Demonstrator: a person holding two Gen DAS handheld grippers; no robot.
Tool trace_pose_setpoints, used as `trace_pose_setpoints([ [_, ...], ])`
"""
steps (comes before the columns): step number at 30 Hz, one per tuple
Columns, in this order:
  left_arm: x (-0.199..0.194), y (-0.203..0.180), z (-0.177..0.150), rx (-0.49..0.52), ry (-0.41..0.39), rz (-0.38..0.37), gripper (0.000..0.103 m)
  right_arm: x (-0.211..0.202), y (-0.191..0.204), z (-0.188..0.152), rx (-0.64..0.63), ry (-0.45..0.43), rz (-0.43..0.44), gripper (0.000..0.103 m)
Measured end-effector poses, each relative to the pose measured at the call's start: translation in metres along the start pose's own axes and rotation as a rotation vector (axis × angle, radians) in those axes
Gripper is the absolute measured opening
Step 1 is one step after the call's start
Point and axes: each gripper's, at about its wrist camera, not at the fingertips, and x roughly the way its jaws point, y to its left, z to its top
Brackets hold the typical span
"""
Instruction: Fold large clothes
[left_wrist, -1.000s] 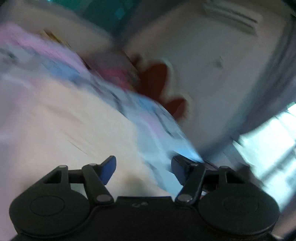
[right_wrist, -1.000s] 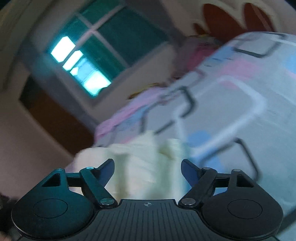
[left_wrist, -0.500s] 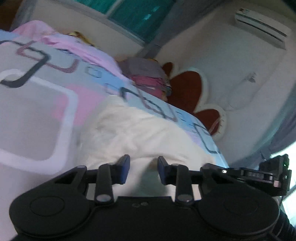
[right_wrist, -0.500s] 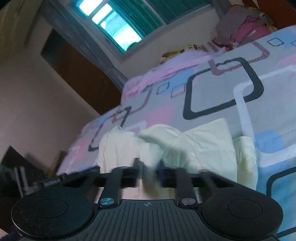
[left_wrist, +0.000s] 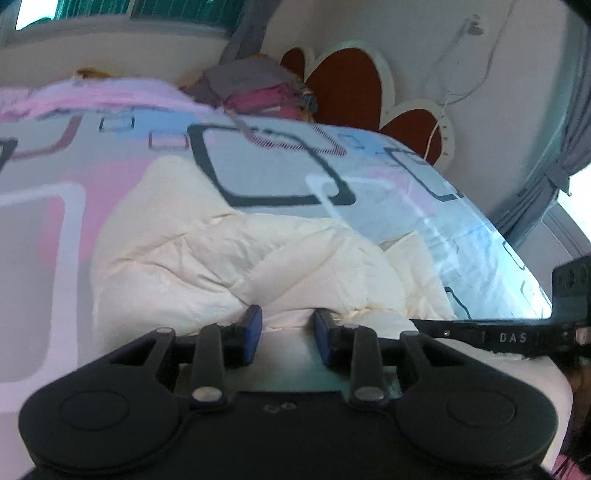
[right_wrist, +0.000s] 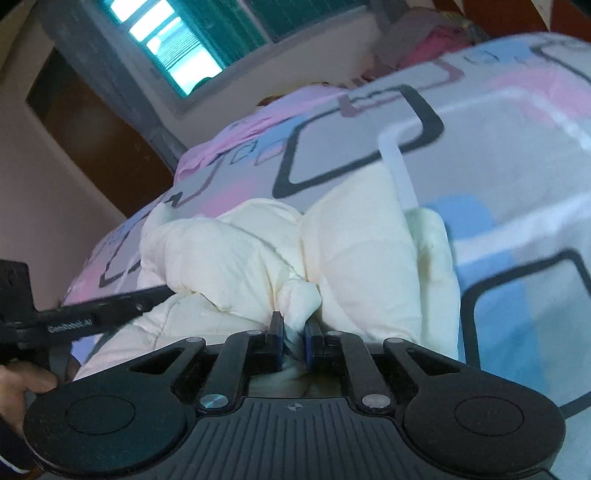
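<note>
A cream padded garment (left_wrist: 229, 254) lies crumpled on the patterned bed cover (left_wrist: 277, 173). It also shows in the right wrist view (right_wrist: 354, 251). My left gripper (left_wrist: 287, 325) sits at the garment's near edge with its blue-padded jaws a hand's width apart and cloth bulging between them. My right gripper (right_wrist: 293, 332) is shut on a bunched fold of the garment. The right gripper's body (left_wrist: 517, 334) shows at the right of the left wrist view. The left gripper's body (right_wrist: 74, 321) shows at the left of the right wrist view.
The bed cover (right_wrist: 498, 147) has pink, blue and grey squares. A pile of pink and grey clothes (left_wrist: 258, 92) lies at the bed's far end, by a red flower-shaped headboard (left_wrist: 343, 85). A window (right_wrist: 207, 40) and a dark door (right_wrist: 92, 140) are behind.
Both grippers came down to the garment's near edge. The right jaws closed on a fold of it. The left jaws narrowed from wide open, then opened a little.
</note>
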Motion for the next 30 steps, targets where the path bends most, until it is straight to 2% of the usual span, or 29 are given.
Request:
trace_pose_setpoints([
  [4,-0.003,-0.001,0.002,0.011,0.015,0.012,0.031,-0.01,0.007,0.01,-0.003,0.011,-0.02,0.01],
  [5,-0.01,-0.002,0.004,-0.007,0.008,0.016,0.031,-0.018,0.011,0.014,-0.004,-0.007,-0.036,0.018],
  [6,-0.019,-0.005,0.006,-0.024,-0.008,0.021,0.031,-0.031,0.015,0.016,-0.007,-0.037,-0.061,0.046],
  [7,-0.031,-0.009,0.006,-0.023,-0.036,0.01,0.035,-0.045,0.02,0.017,-0.017,-0.073,-0.057,0.067],
  [9,-0.054,-0.016,0.002,-0.015,-0.081,-0.006,0.036,-0.073,0.028,0.018,-0.03,-0.108,-0.018,0.067],
  [11,-0.074,-0.024,-0.007,-0.013,-0.1,-0.029,0.036,-0.094,0.034,0.015,-0.027,-0.09,0.041,0.067],
  [17,-0.098,-0.04,-0.048,0.024,-0.093,-0.027,0.036,-0.111,0.06,-0.015,-0.12,0.033,0.09,0.064],
  [19,-0.097,-0.041,-0.055,0.015,-0.091,-0.026,0.036,-0.108,0.064,-0.031,-0.146,0.07,0.065,0.042],
  [21,-0.096,-0.041,-0.059,-0.015,-0.087,-0.041,0.036,-0.102,0.064,-0.042,-0.151,0.107,0.043,0.029],
  [25,-0.086,-0.051,-0.069,-0.013,-0.071,-0.009,0.035,-0.09,0.051,-0.063,-0.147,0.155,-0.022,0.026],
  [30,-0.066,-0.064,-0.083,0.049,-0.051,0.081,0.034,-0.066,0.026,-0.079,-0.076,0.168,-0.029,0.025],
])
